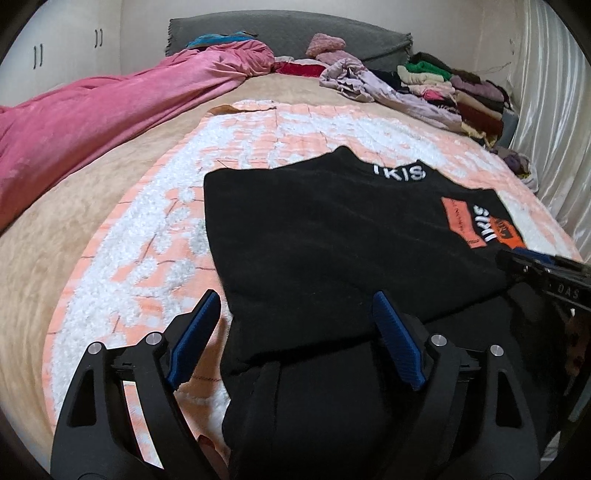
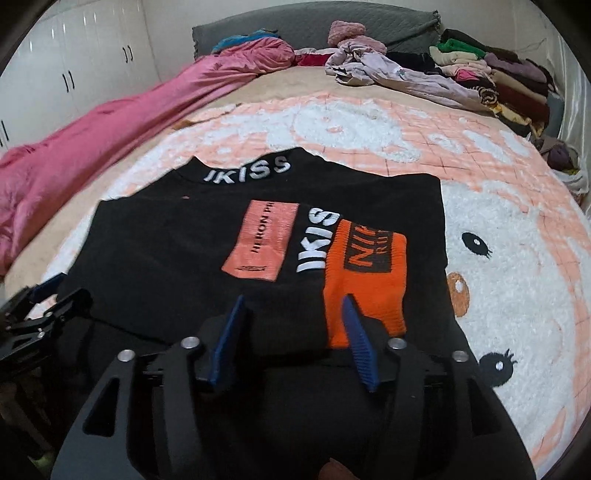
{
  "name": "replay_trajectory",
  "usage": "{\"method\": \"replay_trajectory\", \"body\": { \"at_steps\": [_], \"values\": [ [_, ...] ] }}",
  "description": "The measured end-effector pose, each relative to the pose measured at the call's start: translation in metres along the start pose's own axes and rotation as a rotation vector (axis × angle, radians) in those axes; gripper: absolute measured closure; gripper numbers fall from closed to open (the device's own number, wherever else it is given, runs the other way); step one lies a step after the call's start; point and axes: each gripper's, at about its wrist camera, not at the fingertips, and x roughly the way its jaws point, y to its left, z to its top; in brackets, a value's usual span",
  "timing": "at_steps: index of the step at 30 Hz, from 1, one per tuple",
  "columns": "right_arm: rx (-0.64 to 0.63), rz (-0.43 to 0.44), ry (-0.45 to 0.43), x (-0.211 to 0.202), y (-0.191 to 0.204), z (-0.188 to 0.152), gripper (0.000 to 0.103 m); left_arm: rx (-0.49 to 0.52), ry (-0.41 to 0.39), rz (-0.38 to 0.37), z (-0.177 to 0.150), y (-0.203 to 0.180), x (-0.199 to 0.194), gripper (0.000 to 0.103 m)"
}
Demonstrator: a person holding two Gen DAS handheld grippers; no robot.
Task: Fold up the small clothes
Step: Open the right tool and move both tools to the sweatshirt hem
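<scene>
A black sweater (image 1: 332, 229) with white "IKISS" lettering and orange patches lies on a pink-and-white fluffy blanket (image 1: 155, 236) on the bed; it also shows in the right wrist view (image 2: 177, 251). Its sleeves are folded in, and an orange cuff (image 2: 369, 266) lies on its right side. My left gripper (image 1: 295, 310) is open over the sweater's near left edge, blue fingers (image 1: 199, 332) astride the fabric. My right gripper (image 2: 295, 314) is open over the near right part, by the orange cuff. Each gripper shows at the edge of the other's view.
A pink duvet (image 1: 92, 114) lies along the left of the bed. A heap of loose clothes (image 2: 388, 70) and a stack of folded ones (image 2: 509, 85) sit at the far right. A grey headboard (image 1: 288, 33) is behind, a curtain (image 1: 546, 122) on the right.
</scene>
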Motion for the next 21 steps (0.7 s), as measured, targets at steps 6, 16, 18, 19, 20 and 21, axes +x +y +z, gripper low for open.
{"method": "replay_trajectory", "body": {
  "at_steps": [6, 16, 18, 19, 20, 21],
  "values": [
    [0.004, -0.005, -0.013, -0.017, -0.003, 0.0, 0.031, -0.019, -0.018, 0.003, 0.003, 0.006, -0.015, 0.024],
    [-0.021, -0.018, -0.084, -0.054, 0.005, 0.004, 0.008, -0.023, -0.079, 0.035, 0.012, 0.012, -0.045, 0.01],
    [-0.023, -0.016, -0.098, -0.06, 0.007, 0.004, 0.008, -0.025, -0.089, 0.041, 0.013, 0.013, -0.052, 0.01],
    [-0.022, -0.015, -0.103, -0.062, 0.007, 0.004, 0.007, -0.03, -0.092, 0.039, 0.014, 0.014, -0.054, 0.01],
    [-0.022, -0.014, -0.109, -0.064, 0.008, 0.004, 0.006, -0.038, -0.096, 0.034, 0.014, 0.016, -0.058, 0.01],
    [-0.022, -0.013, -0.115, -0.067, 0.008, 0.004, 0.006, -0.042, -0.099, 0.034, 0.015, 0.016, -0.06, 0.01]
  ]
}}
